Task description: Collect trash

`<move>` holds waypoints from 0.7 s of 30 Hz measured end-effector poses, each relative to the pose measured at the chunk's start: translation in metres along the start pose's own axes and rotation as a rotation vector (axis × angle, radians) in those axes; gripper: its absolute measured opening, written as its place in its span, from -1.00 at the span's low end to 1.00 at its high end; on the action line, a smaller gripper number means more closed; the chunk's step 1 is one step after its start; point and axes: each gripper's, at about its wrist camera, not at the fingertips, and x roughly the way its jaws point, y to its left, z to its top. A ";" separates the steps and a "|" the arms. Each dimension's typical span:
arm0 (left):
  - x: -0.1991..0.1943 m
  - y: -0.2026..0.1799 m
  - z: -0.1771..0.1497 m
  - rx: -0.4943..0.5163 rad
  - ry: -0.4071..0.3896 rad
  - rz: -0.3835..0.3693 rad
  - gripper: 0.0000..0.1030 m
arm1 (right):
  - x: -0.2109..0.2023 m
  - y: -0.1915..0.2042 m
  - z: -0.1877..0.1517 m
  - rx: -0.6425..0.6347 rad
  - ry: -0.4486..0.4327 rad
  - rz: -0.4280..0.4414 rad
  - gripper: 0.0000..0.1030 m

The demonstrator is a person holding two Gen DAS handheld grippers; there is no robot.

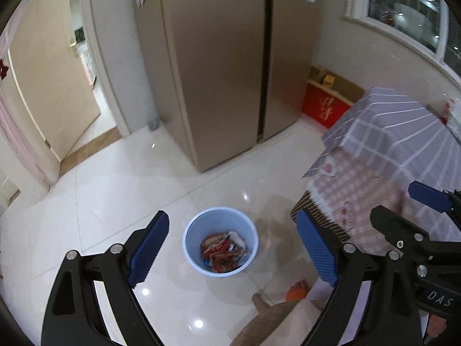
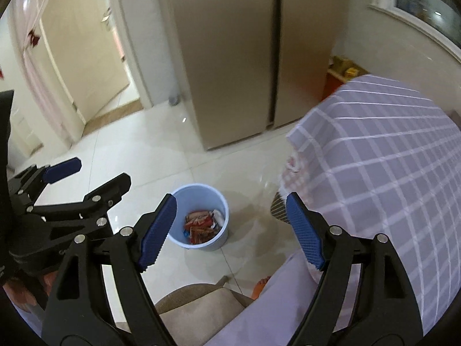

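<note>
Trash wrappers (image 1: 223, 252) are lying in the blue bin (image 1: 191, 227) on the floor, so I am holding my left gripper (image 1: 233, 248) and right gripper (image 2: 232, 227), 2 in all, wide and empty above it.

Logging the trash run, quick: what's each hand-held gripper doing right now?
Left hand-held gripper: open, holding nothing.
Right hand-held gripper: open, holding nothing.

The left gripper (image 1: 233, 248) hangs wide open and empty above a pale blue bin (image 1: 192, 232) holding red wrappers (image 1: 220, 252), beside a checked tablecloth (image 1: 389, 144).
</note>
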 end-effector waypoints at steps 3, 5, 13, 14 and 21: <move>-0.020 -0.019 -0.001 0.028 -0.044 -0.016 0.72 | -0.023 -0.013 -0.009 0.032 -0.051 -0.039 0.54; -0.032 -0.028 -0.003 0.041 -0.067 -0.024 0.72 | -0.037 -0.022 -0.015 0.051 -0.075 -0.048 0.55; -0.087 -0.061 -0.017 0.049 -0.160 -0.074 0.72 | -0.101 -0.041 -0.045 0.094 -0.185 -0.111 0.55; -0.094 -0.063 -0.018 0.047 -0.175 -0.075 0.72 | -0.108 -0.042 -0.048 0.096 -0.197 -0.112 0.55; -0.144 -0.074 -0.027 0.039 -0.280 -0.101 0.72 | -0.159 -0.050 -0.064 0.120 -0.301 -0.133 0.55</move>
